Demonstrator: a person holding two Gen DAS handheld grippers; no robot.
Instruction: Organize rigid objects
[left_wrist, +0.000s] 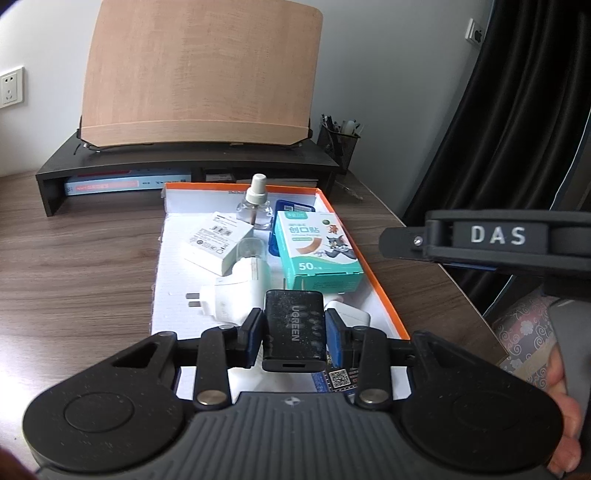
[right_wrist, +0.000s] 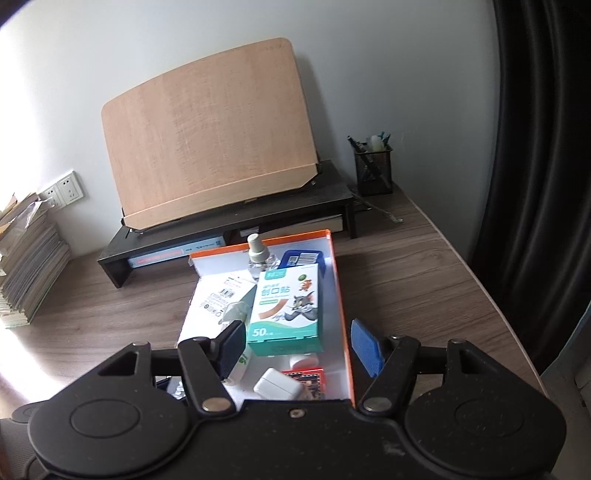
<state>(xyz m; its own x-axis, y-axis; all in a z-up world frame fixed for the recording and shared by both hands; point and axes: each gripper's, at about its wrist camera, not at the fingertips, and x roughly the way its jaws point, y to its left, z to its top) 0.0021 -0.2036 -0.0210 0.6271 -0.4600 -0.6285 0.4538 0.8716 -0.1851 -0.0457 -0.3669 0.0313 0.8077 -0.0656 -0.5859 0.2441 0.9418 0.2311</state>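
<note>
Wood-grain desk (left_wrist: 74, 240) and a pale wall are being shown in the left wrist view, with a black shelf (left_wrist: 184, 162) carrying a tilted wooden board (left_wrist: 199, 70) far ahead of the gripper. Directly ahead, an orange-edged box lid (left_wrist: 373, 280) is being used as a tray for loose items. A black charger (left_wrist: 295, 328) is being gripped by the left gripper (left_wrist: 293, 332), its pads pressed on the charger's two sides, above the near end of the tray. Just beyond the charger, a white plug adapter (left_wrist: 236, 291) and a green plaster box (left_wrist: 317, 251) are lying, with a clear spray bottle (left_wrist: 255, 206) farther on. Off to the right, part of the right gripper is being seen from the side.

Wall and desk are being seen again in the right wrist view, with a mesh pen pot (right_wrist: 373, 170) far ahead on the right. The right gripper (right_wrist: 299, 347) is being held open and empty above the tray's near end, the plaster box just ahead between its pads, untouched. A small white cube (right_wrist: 273, 384) is lying below it.

Judged from this, the placing step is in hand: the charger is to be set into a free patch of the tray, which calls for lowering it clear of the neighbouring items before the pads are released.
</note>
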